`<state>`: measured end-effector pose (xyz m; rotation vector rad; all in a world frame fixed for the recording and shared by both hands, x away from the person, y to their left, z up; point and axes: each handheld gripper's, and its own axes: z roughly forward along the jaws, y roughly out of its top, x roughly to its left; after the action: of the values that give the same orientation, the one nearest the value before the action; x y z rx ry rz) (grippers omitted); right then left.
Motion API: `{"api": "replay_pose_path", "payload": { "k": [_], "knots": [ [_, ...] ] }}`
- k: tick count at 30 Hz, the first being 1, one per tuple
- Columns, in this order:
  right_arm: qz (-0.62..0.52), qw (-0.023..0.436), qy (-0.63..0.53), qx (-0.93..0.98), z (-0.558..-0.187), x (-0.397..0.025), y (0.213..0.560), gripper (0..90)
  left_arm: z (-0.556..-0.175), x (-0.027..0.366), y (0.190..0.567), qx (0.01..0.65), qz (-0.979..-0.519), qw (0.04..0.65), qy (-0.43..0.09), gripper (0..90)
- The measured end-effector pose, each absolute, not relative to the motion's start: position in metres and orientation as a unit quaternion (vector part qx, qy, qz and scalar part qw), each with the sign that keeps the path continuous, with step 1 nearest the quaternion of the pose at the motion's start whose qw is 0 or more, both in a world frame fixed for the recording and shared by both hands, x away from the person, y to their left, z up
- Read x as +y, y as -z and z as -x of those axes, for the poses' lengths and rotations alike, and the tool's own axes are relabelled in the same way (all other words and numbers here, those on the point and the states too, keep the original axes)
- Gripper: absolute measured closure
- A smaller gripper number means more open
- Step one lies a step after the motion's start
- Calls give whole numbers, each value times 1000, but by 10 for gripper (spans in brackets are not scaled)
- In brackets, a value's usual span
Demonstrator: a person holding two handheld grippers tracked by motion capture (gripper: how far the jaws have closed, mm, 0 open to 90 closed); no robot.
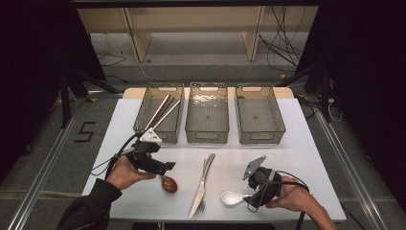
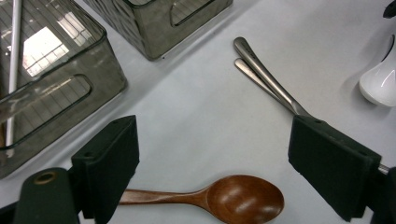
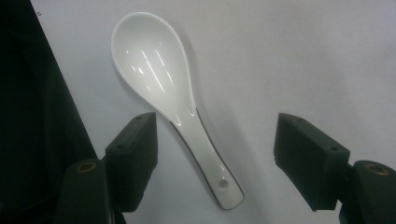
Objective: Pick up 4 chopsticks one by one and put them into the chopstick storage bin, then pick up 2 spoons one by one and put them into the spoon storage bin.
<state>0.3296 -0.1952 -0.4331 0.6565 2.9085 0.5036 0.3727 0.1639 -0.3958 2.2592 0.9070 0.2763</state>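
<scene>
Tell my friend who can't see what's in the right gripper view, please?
A white spoon lies on the pale table, its handle between the right gripper's two open black jaws. Neither jaw touches it.

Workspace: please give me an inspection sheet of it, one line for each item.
Surface: white table, three clear bins in a row at the far side.
Job's things: wooden spoon between the open left jaws; white spoon between the open right jaws, both flat on the table.
Clutter: knife and fork side by side mid-table; chopsticks in the left bin.
Grippers: left gripper and right gripper, both open, holding nothing.
Cables: one trails from each gripper; more on the floor behind.
Surroundings: wooden shelf, dark stands.
</scene>
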Motion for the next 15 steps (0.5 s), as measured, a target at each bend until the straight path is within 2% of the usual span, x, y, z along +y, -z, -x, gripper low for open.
{"api": "replay_pose_path", "payload": {
  "k": [15],
  "knots": [
    [-222,56,-153,961,-329,-197,439,318,-356,175,402,357,-858,353,-110,153]
  ]
}}
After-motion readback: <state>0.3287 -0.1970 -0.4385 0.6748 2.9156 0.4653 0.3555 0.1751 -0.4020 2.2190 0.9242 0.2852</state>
